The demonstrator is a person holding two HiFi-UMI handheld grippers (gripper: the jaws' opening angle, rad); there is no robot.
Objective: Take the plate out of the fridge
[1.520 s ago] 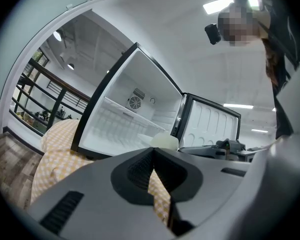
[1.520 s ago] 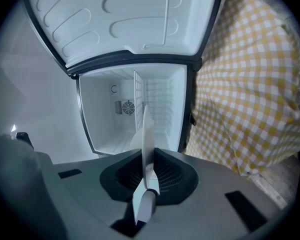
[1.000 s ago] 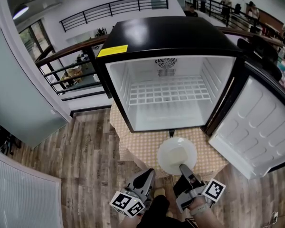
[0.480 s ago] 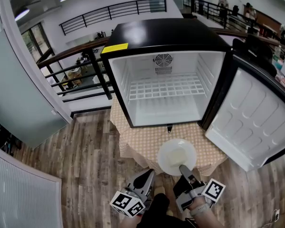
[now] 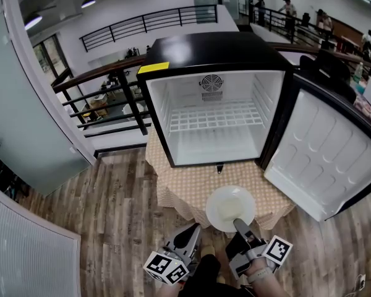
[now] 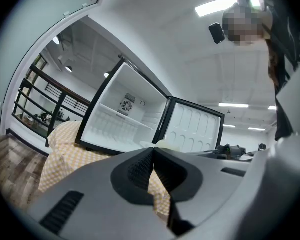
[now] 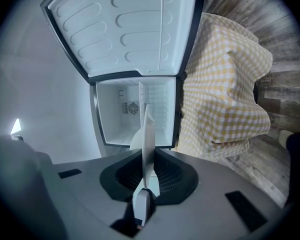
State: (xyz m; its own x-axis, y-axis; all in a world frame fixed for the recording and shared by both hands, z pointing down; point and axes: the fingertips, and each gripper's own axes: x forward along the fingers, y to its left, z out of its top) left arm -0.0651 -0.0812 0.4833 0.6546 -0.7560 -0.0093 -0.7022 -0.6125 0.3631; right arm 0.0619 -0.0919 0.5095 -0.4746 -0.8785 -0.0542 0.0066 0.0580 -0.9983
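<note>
Head view: the fridge stands on a table under a checked cloth, with its door swung open to the right. The plate is outside it, lying flat and face up over the table's near edge. Being round, it has no long axis here. The right gripper covers its near rim. The left gripper hangs to the left of the plate, apart from it. Both grippers are partly cut off at the bottom of the frame.

Left gripper view: the jaws are pressed together with nothing between them. Only a pale sliver of the plate shows above them.

Right gripper view: the jaws clamp the plate's rim. The plate appears edge-on as a thin blade running from the jaws toward the fridge's open front, so its face cannot be seen.
</note>
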